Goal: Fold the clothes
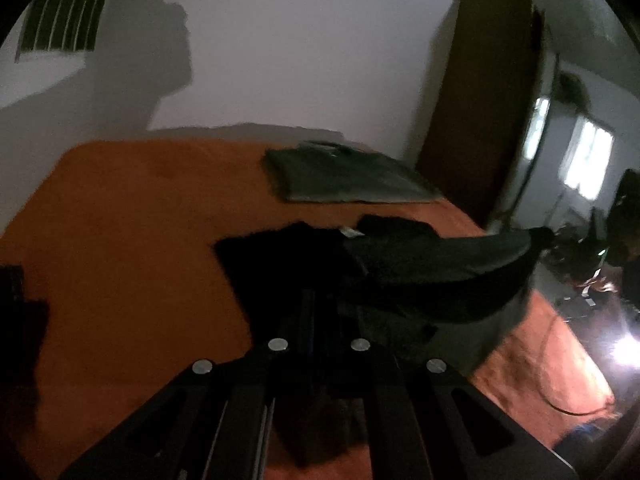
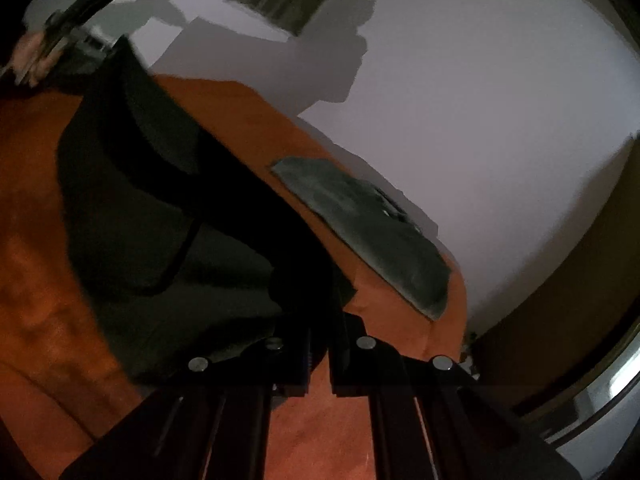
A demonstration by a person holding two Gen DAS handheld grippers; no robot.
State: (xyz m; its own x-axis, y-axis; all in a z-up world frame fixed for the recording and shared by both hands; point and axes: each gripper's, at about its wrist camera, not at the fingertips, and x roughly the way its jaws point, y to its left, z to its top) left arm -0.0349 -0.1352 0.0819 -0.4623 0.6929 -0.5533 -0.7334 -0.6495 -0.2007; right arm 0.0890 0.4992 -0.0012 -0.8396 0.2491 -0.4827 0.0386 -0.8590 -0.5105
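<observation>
Both grippers pinched on dark cloth

The left gripper [image 1: 320, 312] has its 2 fingers drawn together, dark cloth between them. The right gripper [image 2: 318, 300] has its fingers close together too, tilted leftward, gripping dark cloth.

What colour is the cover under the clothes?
Orange cover, clearest in the left wrist view.

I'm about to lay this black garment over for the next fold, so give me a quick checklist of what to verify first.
1. Left gripper pinching the black garment: ok, jaws closed on cloth.
2. Right gripper pinching it too: ok.
3. Garment lifted off the orange bedcover: partly, one end rests there.
4. Folded grey shirt clear of the landing spot: ok, lies apart near the wall.
5. Garment edges aligned: cannot tell, too dark and blurred.
</observation>
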